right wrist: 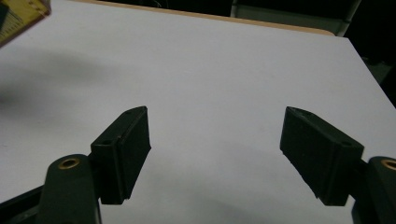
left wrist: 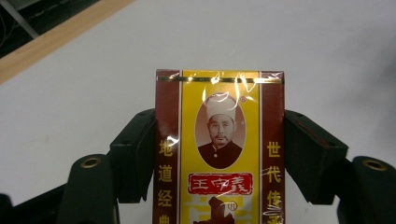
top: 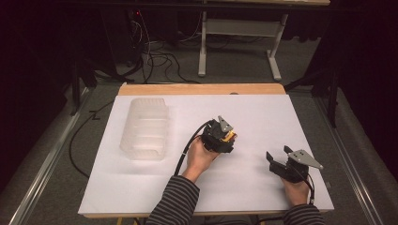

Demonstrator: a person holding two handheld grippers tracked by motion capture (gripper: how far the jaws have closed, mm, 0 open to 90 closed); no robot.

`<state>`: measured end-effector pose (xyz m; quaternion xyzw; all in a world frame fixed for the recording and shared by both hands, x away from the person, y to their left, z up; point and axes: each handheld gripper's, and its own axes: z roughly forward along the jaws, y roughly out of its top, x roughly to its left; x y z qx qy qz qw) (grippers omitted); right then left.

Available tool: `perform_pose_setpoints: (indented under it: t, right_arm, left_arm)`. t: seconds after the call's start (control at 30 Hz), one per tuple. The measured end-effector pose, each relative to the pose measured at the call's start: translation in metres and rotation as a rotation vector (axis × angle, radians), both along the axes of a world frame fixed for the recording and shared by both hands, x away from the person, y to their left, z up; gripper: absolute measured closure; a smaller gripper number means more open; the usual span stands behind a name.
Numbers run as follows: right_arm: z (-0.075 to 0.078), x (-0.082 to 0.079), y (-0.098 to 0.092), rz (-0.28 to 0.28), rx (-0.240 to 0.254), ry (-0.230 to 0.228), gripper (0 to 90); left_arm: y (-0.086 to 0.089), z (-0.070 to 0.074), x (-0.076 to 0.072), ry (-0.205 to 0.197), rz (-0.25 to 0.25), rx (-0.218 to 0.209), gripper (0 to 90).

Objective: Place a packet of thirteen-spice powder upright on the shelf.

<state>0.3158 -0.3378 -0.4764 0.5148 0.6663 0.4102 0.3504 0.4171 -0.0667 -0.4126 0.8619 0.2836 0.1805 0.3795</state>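
1. Gripping the yellow-and-maroon packet (left wrist: 219,149) across its width, your left gripper (top: 227,137) is holding it near mid-table, long axis running along the jaws.
2. Your right gripper (right wrist: 215,154), at four o'clock, is gaping wide, holding nothing.
3. Your high view is adding a clear plastic bin (top: 145,129) at ten o'clock.

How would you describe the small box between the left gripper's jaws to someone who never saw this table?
On the white table, look right of the clear plastic bin to the left gripper. It clamps a yellow and dark red box with a portrait and Chinese characters, the only colourful thing there.
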Motion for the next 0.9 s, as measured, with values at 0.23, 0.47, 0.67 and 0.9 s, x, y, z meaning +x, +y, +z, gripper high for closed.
perform_pose_setpoints:
  t: [0.23, 0.47, 0.67, 0.9]
  right_arm:
    - [0.000, 0.000, 0.000, 0.000, 0.001, 0.002, 24.6]
    - [0.000, 0.000, 0.000, 0.002, -0.001, 0.001, 24.5]
    - [0.000, 0.000, 0.000, 0.001, -0.003, 0.001, 24.5]
    - [0.000, 0.000, 0.000, 0.001, -0.003, 0.001, 24.5]
  left_arm:
    - [0.009, 0.008, -0.009, -0.019, 0.023, -0.051, 32.8]
    - [0.021, 0.010, -0.012, -0.038, 0.041, -0.042, 32.7]
    - [0.030, 0.011, -0.016, -0.052, 0.056, -0.050, 32.7]
    - [0.038, 0.015, -0.020, -0.068, 0.075, -0.067, 32.7]
